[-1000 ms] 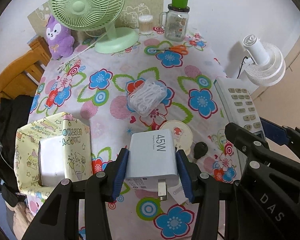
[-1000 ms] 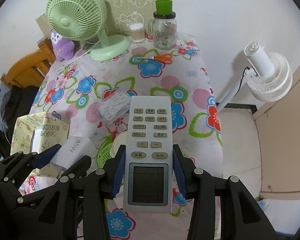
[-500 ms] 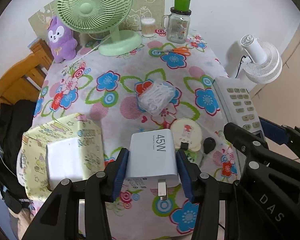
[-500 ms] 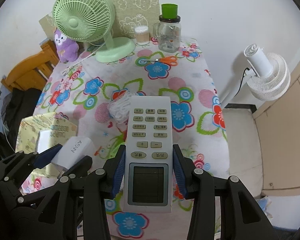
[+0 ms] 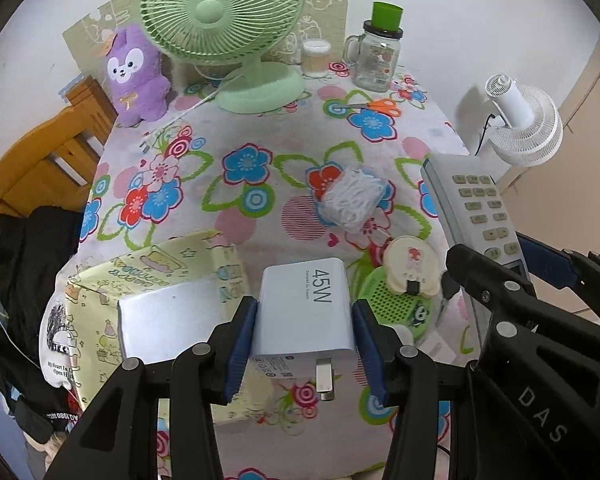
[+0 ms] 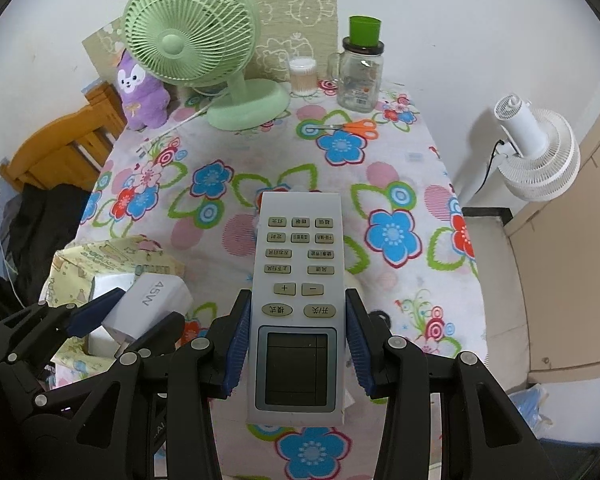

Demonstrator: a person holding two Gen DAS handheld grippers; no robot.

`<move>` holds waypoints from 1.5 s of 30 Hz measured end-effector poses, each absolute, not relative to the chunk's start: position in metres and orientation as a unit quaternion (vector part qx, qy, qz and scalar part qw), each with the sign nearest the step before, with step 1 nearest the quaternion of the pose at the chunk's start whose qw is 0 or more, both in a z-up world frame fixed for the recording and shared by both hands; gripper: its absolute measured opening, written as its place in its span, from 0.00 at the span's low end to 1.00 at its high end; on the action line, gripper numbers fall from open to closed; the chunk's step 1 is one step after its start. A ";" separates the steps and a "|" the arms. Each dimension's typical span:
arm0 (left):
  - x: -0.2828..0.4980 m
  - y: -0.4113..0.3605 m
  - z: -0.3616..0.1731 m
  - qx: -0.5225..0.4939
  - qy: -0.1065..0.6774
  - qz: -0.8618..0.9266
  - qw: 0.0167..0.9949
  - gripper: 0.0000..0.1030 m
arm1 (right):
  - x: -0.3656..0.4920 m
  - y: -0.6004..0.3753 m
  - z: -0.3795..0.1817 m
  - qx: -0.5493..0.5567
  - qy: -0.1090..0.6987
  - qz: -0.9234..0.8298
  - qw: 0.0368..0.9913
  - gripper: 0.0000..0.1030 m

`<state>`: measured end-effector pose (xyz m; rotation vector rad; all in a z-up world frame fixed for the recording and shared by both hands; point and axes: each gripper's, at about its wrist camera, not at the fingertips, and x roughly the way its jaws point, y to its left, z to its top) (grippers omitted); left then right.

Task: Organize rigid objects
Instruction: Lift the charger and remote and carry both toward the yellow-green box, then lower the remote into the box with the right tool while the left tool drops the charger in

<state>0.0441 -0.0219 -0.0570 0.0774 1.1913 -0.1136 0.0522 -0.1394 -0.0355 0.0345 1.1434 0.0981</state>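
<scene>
My left gripper (image 5: 304,320) is shut on a white 45W charger (image 5: 308,296), plug prongs pointing back toward me, held above the table's near edge. Just left of it stands a yellow patterned box (image 5: 152,264) with a white box (image 5: 164,320) inside. My right gripper (image 6: 298,308) is shut on a white remote control (image 6: 298,248), gripped near its display, keypad up. The remote (image 5: 476,208) also shows at the right of the left wrist view. The charger (image 6: 152,292) and left gripper (image 6: 128,316) appear low left in the right wrist view, over the yellow box (image 6: 100,256).
On the floral tablecloth (image 5: 260,152) lie a bag of white bits (image 5: 356,200), a cream round case (image 5: 410,268), a green round item (image 5: 392,304) and orange scissors (image 5: 376,106). At the back stand a green fan (image 5: 220,16), purple plush (image 5: 136,76) and glass jar (image 5: 376,56). A white floor fan (image 5: 528,128) stands right.
Both grippers have drawn back and to the left over the table, still holding the charger and the remote. The yellow box now sits closer beside the left gripper.
</scene>
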 end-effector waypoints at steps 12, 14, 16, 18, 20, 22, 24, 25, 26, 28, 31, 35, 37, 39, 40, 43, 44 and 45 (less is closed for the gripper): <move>0.046 0.027 -0.060 0.026 0.564 -0.051 0.824 0.48 | 0.056 -0.090 -0.037 0.008 0.544 0.051 0.837 0.46; 0.046 0.034 -0.062 0.026 0.565 -0.050 0.823 0.48 | 0.056 -0.082 -0.038 0.006 0.546 0.053 0.836 0.46; 0.046 0.042 -0.063 0.026 0.567 -0.047 0.822 0.48 | 0.057 -0.073 -0.039 0.004 0.547 0.055 0.835 0.46; 0.045 0.051 -0.065 0.025 0.569 -0.046 0.821 0.48 | 0.056 -0.065 -0.041 0.002 0.549 0.057 0.834 0.46; 0.045 0.057 -0.067 0.024 0.570 -0.045 0.820 0.48 | 0.057 -0.058 -0.043 0.000 0.550 0.058 0.833 0.46; 0.045 0.064 -0.069 0.024 0.572 -0.044 0.819 0.48 | 0.056 -0.050 -0.044 -0.002 0.551 0.059 0.833 0.46; 0.046 0.070 -0.071 0.025 0.573 -0.044 0.818 0.48 | 0.057 -0.043 -0.046 -0.003 0.552 0.060 0.832 0.46; 0.046 0.074 -0.072 0.025 0.574 -0.044 0.817 0.48 | 0.057 -0.040 -0.047 -0.003 0.552 0.059 0.831 0.46; 0.046 0.076 -0.073 0.025 0.575 -0.045 0.817 0.48 | 0.057 -0.037 -0.048 -0.004 0.553 0.059 0.831 0.46; 0.047 0.083 -0.076 0.025 0.578 -0.045 0.815 0.48 | 0.058 -0.030 -0.050 -0.006 0.555 0.058 0.830 0.46; 0.048 0.091 -0.080 0.025 0.580 -0.048 0.813 0.48 | 0.058 -0.021 -0.053 -0.009 0.558 0.057 0.828 0.46; 0.048 0.102 -0.086 0.023 0.585 -0.051 0.809 0.48 | 0.059 -0.008 -0.058 -0.017 0.564 0.055 0.824 0.46; 0.047 0.108 -0.090 0.022 0.589 -0.053 0.806 0.48 | 0.059 0.001 -0.061 -0.022 0.567 0.057 0.821 0.46; 0.047 0.114 -0.095 0.021 0.593 -0.053 0.803 0.48 | 0.059 0.010 -0.063 -0.028 0.570 0.060 0.819 0.46; 0.047 0.116 -0.096 0.020 0.595 -0.053 0.802 0.48 | 0.059 0.013 -0.065 -0.030 0.571 0.061 0.818 0.46; 0.046 0.125 -0.102 0.017 0.602 -0.053 0.797 0.48 | 0.059 0.026 -0.071 -0.036 0.577 0.067 0.813 0.46; 0.046 0.128 -0.104 0.017 0.604 -0.053 0.795 0.48 | 0.060 0.031 -0.073 -0.038 0.580 0.070 0.811 0.46; 0.046 0.131 -0.106 0.018 0.606 -0.052 0.794 0.48 | 0.060 0.034 -0.075 -0.040 0.581 0.071 0.810 0.46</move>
